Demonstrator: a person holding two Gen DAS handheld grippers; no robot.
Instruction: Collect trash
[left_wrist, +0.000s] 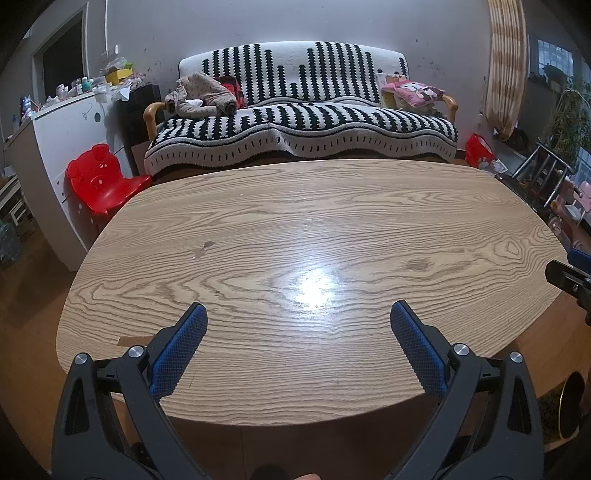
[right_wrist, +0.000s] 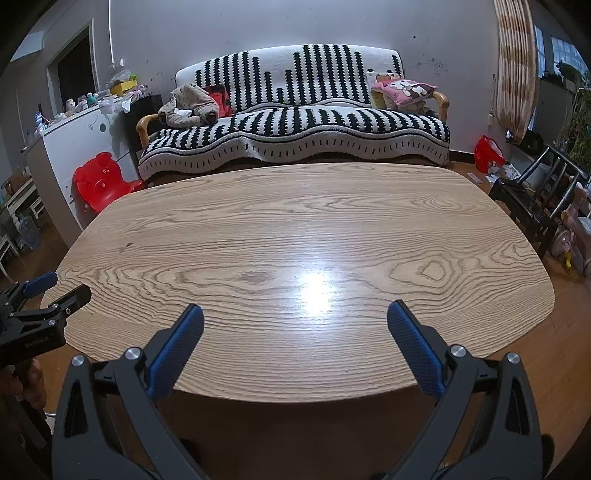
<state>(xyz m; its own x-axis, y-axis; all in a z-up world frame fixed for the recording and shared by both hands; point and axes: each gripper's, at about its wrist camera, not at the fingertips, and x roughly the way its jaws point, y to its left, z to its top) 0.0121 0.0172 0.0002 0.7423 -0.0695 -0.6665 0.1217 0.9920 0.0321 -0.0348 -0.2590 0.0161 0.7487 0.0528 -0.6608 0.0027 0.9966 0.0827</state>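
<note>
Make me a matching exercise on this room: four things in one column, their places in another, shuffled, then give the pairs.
Things:
1. red chair
2. pink pillow
3. red bag
4. curtain

Places:
A. at the sofa's right end
B. on the floor right of the sofa
C. beside the white cabinet, left of the table
D. hanging at upper right, by the window

Pairs: 1-C, 2-A, 3-B, 4-D
</note>
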